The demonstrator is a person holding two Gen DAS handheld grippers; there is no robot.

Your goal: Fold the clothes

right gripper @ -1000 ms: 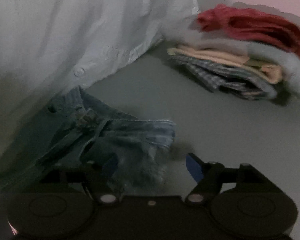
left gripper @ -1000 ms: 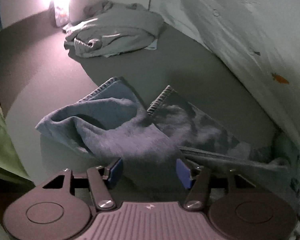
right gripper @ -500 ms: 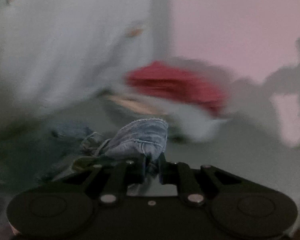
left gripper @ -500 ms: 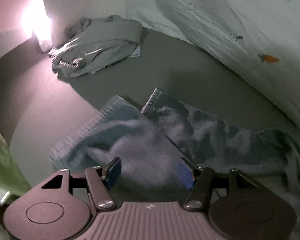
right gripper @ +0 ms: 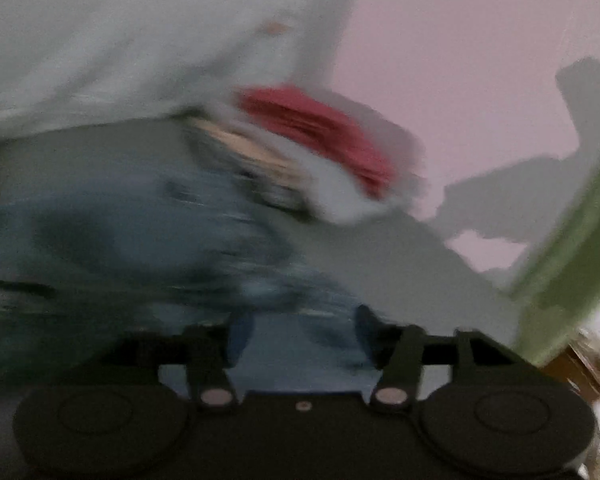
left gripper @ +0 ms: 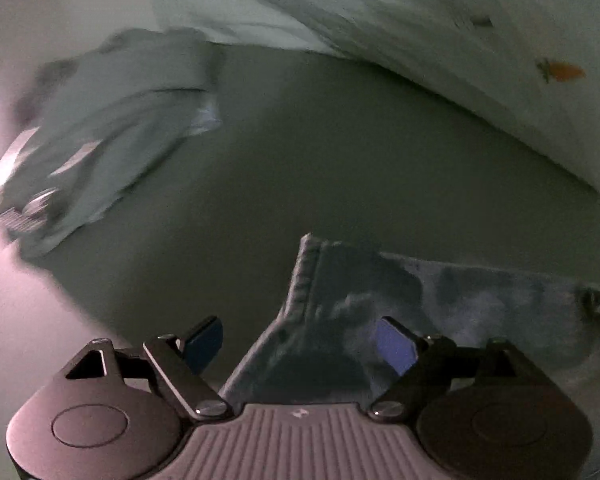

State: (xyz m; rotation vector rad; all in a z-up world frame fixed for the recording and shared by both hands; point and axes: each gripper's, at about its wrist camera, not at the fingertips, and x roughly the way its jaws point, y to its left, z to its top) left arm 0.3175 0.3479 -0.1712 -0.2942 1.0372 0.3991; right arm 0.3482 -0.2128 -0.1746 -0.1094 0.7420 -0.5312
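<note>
Left wrist view, left to right:
- Grey crumpled garment: far left on the grey worktop, blurred.
- Left claw: released, its blue pads spread wide, low over a denim leg.
- Denim jeans: one hemmed leg runs from between the spread pads toward the right, flat on the worktop, no pad visibly touching it.
- White sheet with a carrot print: draped along the far and right edge.

Right wrist view, left to right (heavily blurred):
- Denim jeans: bunched at left and centre, reaching under the claw.
- Right claw: released, fingers apart, denim visible between them.
- Stack of folded clothes, red piece on top: beyond the jeans, at centre.
- Green cloth: right edge.
</note>
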